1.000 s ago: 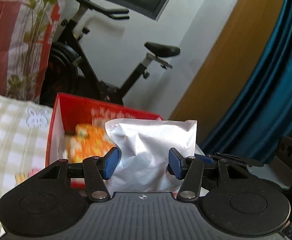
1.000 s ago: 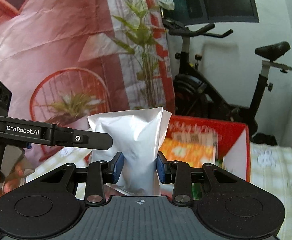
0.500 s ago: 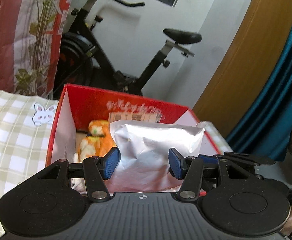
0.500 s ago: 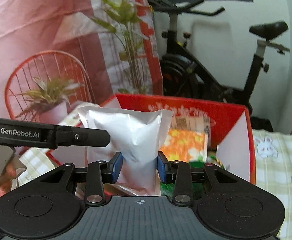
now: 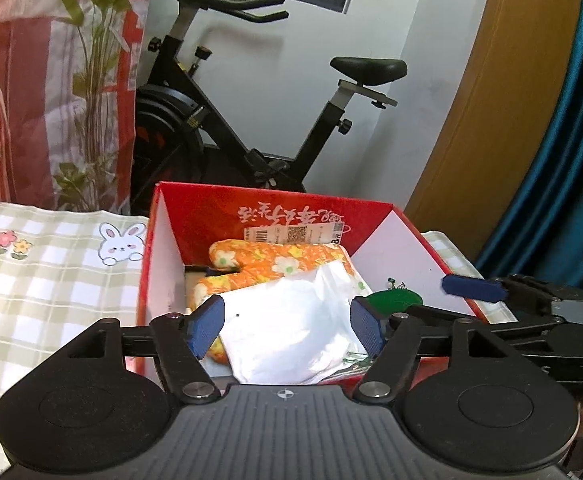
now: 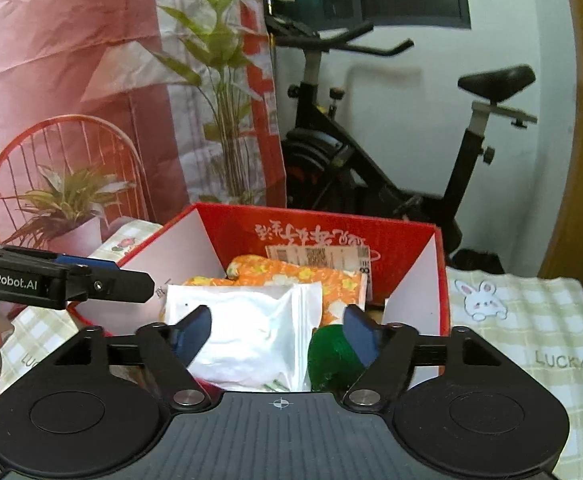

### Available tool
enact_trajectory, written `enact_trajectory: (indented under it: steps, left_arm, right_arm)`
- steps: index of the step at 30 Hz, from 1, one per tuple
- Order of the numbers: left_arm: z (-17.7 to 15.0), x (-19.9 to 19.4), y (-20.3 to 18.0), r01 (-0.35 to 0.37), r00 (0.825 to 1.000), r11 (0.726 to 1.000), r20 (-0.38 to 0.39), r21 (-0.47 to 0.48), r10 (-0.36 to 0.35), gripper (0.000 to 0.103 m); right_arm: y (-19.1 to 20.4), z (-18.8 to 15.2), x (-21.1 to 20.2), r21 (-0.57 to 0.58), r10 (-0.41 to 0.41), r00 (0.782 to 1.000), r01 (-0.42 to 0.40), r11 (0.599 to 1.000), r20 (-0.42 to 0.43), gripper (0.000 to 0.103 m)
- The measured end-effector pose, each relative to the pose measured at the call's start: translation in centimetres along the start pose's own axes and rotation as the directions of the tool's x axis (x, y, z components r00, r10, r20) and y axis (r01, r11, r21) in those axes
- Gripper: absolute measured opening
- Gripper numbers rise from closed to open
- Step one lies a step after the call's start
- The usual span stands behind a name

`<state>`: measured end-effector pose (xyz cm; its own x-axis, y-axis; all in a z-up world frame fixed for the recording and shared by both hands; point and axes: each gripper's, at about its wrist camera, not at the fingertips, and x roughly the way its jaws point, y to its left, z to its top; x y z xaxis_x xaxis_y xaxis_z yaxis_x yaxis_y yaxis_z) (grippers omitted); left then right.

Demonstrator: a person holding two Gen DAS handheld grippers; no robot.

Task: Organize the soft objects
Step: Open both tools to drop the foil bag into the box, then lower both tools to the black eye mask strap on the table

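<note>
the silver pouch (image 5: 291, 328) now lies in the red box (image 5: 159, 248), resting on the orange flowered cloth (image 5: 267, 264) with a green round thing (image 6: 331, 356) just beside it. both tools have just been opening: the left gripper (image 5: 287, 324) and the right gripper (image 6: 277, 334) each stand with jaws spread, the pouch between the blue pads but no pad pressing on it, so it looks let go.

the step in hand reads as the release and back-out. to do it well, draw each tool straight back along its own line, jaws kept wide, so a pad does not catch the pouch's crimped edge and drag it out again (the 2 tools sit close, so one at a time seems safer). watch the box's near wall on the way up.

the pouch is a slick, shiny foil bag, flat-sealed at the edges and puffed in the middle, creased where it was squeezed; it will slide easily. the cloth under it is soft, quilted-looking cotton. the box is stiff card, red outside and white inside, with a printed label on the far wall. the checked cloth (image 5: 43, 280) under the box is thin and may rumple.
</note>
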<state>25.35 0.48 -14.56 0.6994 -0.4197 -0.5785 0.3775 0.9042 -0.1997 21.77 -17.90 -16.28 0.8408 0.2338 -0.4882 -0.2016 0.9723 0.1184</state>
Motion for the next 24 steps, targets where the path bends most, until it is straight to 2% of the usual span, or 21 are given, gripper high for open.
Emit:
enact_trajectory:
  steps: [1, 3, 5, 9, 13, 16, 21, 24]
  left_arm:
    - [-0.1, -0.4, 0.0, -0.004, 1.000, 1.000, 0.000, 0.004, 0.004, 0.073]
    - [-0.4, -1.3, -0.1, -0.016, 1.000, 1.000, 0.002, 0.014, 0.016, 0.075]
    - [-0.8, -2.2, -0.2, -0.022, 1.000, 1.000, 0.011, 0.021, 0.021, 0.076]
    - [-2.3, -4.2, -0.3, -0.015, 1.000, 1.000, 0.019, 0.025, 0.015, 0.076]
    - [-4.5, -5.6, -0.1, -0.017, 1.000, 1.000, 0.004, 0.014, 0.017, 0.076]
    - [-6.2, -6.1, 0.1, -0.027, 0.999, 1.000, -0.017, -0.005, 0.027, 0.076]
    - [-8.9, -6.0, 0.9, -0.043, 0.998, 0.998, -0.053, -0.055, 0.041, 0.076]
    - [-10.3, -5.5, 1.3, -0.051, 0.996, 0.993, -0.080, -0.110, 0.042, 0.076]
  right_arm:
    - [0.2, 0.0, -0.5, -0.008, 0.000, 1.000, 0.000, 1.000, 0.011, 0.080]
    - [0.6, -0.1, -1.4, -0.017, 0.001, 0.999, 0.000, 1.000, 0.039, 0.095]
    - [0.8, -0.4, -2.5, -0.012, 0.007, 0.998, -0.006, 1.000, 0.070, 0.102]
    - [1.2, -1.2, -4.1, 0.023, -0.008, 0.996, 0.006, 1.000, 0.092, 0.103]
    - [1.8, -3.1, -5.6, 0.038, -0.077, 0.989, 0.073, 0.997, 0.126, 0.103]
    - [2.5, -5.3, -7.0, 0.038, -0.156, 0.972, 0.151, 0.988, 0.179, 0.103]
    - [2.3, -8.7, -7.1, 0.089, -0.119, 0.986, 0.109, 0.990, 0.115, 0.103]
    - [2.3, -10.6, -6.2, 0.121, -0.096, 0.994, 0.090, 0.989, 0.044, 0.103]
